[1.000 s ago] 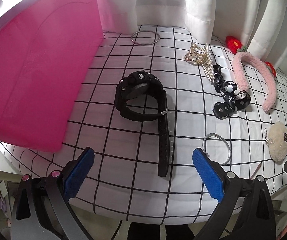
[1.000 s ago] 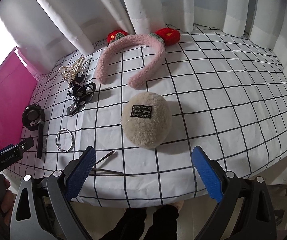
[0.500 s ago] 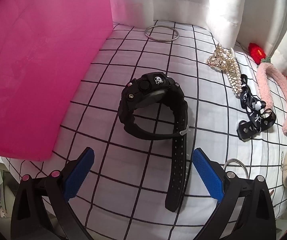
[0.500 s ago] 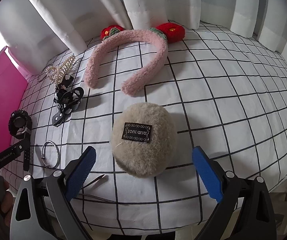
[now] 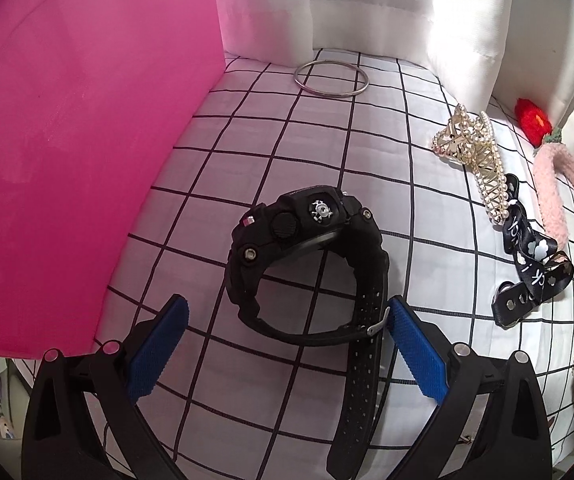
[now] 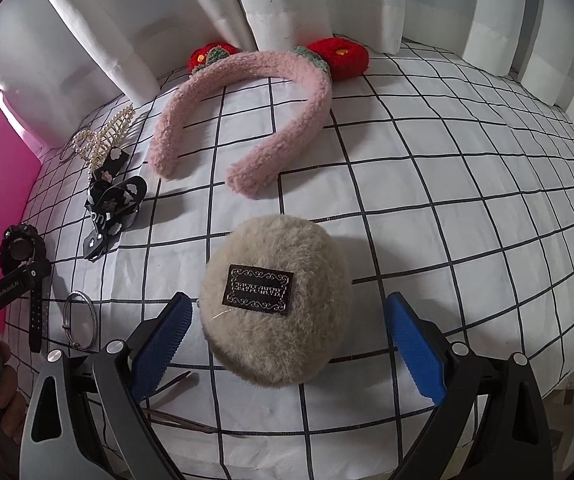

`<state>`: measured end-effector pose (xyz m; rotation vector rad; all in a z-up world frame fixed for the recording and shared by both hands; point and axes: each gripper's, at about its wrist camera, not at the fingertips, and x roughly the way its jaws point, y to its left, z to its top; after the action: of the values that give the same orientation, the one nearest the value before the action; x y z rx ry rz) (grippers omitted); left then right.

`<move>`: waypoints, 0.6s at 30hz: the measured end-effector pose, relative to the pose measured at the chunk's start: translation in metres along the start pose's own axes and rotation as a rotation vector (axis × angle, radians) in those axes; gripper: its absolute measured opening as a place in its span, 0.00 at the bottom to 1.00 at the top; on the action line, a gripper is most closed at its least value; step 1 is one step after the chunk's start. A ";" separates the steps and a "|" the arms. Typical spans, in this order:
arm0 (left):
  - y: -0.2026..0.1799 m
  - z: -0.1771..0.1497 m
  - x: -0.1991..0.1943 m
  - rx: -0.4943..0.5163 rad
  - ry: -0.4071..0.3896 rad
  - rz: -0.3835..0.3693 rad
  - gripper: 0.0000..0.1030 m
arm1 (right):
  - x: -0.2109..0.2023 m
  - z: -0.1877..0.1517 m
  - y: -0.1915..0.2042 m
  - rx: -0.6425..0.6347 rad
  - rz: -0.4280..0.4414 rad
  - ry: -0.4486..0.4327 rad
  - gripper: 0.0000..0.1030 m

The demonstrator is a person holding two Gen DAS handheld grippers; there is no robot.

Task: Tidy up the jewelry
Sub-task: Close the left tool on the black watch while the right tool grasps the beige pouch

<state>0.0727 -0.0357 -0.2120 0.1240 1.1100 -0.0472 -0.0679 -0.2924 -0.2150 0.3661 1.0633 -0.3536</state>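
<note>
A black watch [image 5: 307, 268] lies on the checked cloth [image 5: 319, 140]. My left gripper [image 5: 287, 344] is open, its blue pads on either side of the watch's near strap, not touching. A beige fluffy pom-pom [image 6: 275, 300] with a dark label lies between the open pads of my right gripper [image 6: 287, 344]. In the right wrist view the watch [image 6: 21, 252] lies far left, with the left gripper [image 6: 3, 292] over it. A gold pearl hair clip [image 5: 471, 156], a black printed strap [image 5: 527, 268], a pink fuzzy headband [image 6: 247, 120] and a silver bangle [image 5: 331, 80] lie further back.
A pink box [image 5: 67, 140] stands to the left of the watch. White curtains [image 6: 247, 8] hang behind the table. A small silver ring [image 6: 79, 320] and thin hairpins [image 6: 183, 420] lie near the front edge, left of the pom-pom.
Both grippers have moved forward and lower. The watch now lies between the left pads and the pom-pom between the right pads. Both grippers stay open.
</note>
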 end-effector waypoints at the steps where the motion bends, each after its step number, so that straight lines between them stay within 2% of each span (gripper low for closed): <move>1: -0.001 0.001 0.000 -0.001 0.000 -0.001 0.94 | 0.001 0.001 0.000 -0.002 -0.004 -0.001 0.90; 8: -0.003 0.005 0.005 -0.010 -0.018 -0.009 0.95 | 0.006 0.006 0.001 -0.011 -0.023 0.004 0.90; 12: 0.003 0.005 0.011 -0.057 -0.019 -0.049 0.95 | 0.010 0.005 0.008 -0.056 -0.067 0.008 0.90; 14: 0.003 0.005 0.011 -0.052 -0.025 -0.045 0.95 | 0.012 0.004 0.013 -0.091 -0.098 0.010 0.90; 18: 0.003 0.005 0.013 -0.056 -0.036 -0.046 0.95 | 0.013 0.003 0.012 -0.092 -0.099 0.006 0.91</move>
<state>0.0827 -0.0334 -0.2211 0.0472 1.0770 -0.0594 -0.0547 -0.2849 -0.2238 0.2332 1.1016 -0.3902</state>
